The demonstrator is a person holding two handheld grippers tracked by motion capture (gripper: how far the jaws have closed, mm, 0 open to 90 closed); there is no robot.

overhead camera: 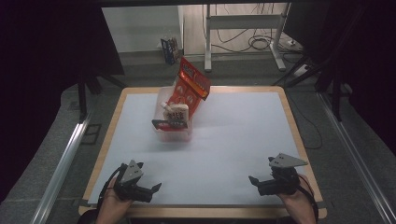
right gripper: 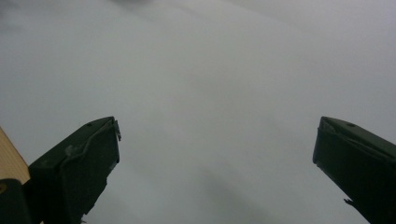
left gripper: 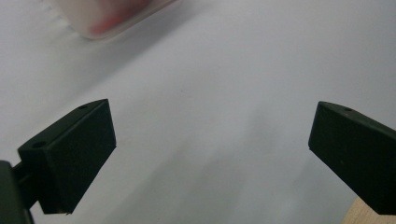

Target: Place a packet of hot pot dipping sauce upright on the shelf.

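A clear plastic bin (overhead camera: 163, 133) stands on the white table top (overhead camera: 233, 135) left of centre, toward the back. Out of it stick a tall red packet (overhead camera: 189, 86), a pale pouch (overhead camera: 176, 112) and a dark flat pack (overhead camera: 169, 124). My left gripper (overhead camera: 158, 187) rests at the front left edge, held in a hand, jaws open and empty. My right gripper (overhead camera: 252, 180) rests at the front right edge, also open and empty. The left gripper view has its jaws (left gripper: 210, 144) wide apart over bare white surface, with the bin's blurred corner (left gripper: 107, 21) at top left. The right gripper (right gripper: 215, 158) has bare table between its jaws.
The table has a wooden rim (overhead camera: 294, 126). Beyond its far edge stand a metal desk frame (overhead camera: 243, 23) with cables on the floor and a small box (overhead camera: 170, 49). Black stands and curtains flank both sides.
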